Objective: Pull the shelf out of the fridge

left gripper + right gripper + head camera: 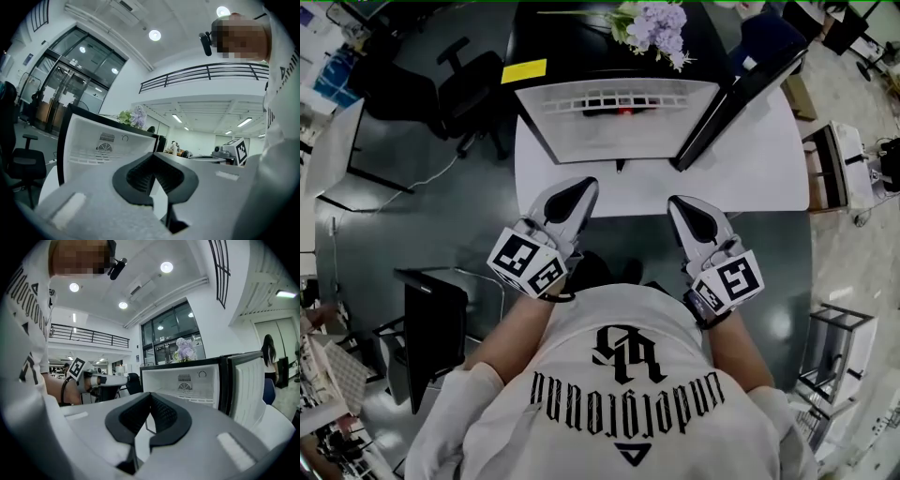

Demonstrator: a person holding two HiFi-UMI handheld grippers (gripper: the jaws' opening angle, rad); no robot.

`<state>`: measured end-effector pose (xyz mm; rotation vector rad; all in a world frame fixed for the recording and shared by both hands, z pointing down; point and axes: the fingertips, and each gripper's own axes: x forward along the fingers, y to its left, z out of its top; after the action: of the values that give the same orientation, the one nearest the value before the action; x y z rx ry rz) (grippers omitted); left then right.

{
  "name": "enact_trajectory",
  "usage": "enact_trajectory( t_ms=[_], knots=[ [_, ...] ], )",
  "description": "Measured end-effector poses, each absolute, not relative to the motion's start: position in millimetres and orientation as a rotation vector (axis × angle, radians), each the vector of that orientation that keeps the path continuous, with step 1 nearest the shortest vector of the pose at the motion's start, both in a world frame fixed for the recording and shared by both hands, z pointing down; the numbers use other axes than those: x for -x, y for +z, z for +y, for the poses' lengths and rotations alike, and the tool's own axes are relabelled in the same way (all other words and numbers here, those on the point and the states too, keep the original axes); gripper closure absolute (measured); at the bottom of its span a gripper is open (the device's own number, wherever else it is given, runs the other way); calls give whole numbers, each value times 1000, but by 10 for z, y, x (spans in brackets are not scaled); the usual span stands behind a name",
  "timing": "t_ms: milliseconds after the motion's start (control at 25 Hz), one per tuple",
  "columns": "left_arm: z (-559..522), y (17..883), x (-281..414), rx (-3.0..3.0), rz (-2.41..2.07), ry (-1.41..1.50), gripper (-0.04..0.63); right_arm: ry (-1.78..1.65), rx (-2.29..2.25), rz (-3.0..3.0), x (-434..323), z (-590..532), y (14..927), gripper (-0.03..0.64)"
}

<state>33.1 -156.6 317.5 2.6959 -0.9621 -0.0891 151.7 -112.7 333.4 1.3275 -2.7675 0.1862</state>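
So, the shelf sits inside the fridge: a white wire rack lying level across the white interior, fully in, w/ nothing touching it. The fridge is a small black-cased unit on a white desk, its door swung open at the head view's right.

The left gripper is closed w/ nothing between the jaws. Its tips hang over the desk's near edge, well short of the fridge mouth. The right gripper is the same: jaws together, empty, tips at the desk edge, apart from shelf and door. Both point toward the open fridge.

Head view only: purple flowers and a yellow note on the fridge top, plus a black office chair on the floor at left.

The gripper views add a round vent grille on the back wall just above the shelf, which shows nearly edge-on there. The right gripper view also catches the left gripper's marker cube and a person standing in the bkgd.
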Motion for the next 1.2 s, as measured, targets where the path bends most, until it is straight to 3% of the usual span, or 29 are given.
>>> enact_trajectory(
  t_ms=[760, 1200],
  knots=[
    [-2231, 3501, -511, -2433, -934, -315, 586, 620, -1300, -2885, -1579, -1970, 3658, 582],
    [-2853, 4055, -420, -2034, -819, -558, 429, 1369, -1443, -2852, -1560, -2768, 4159, 474]
  ],
)
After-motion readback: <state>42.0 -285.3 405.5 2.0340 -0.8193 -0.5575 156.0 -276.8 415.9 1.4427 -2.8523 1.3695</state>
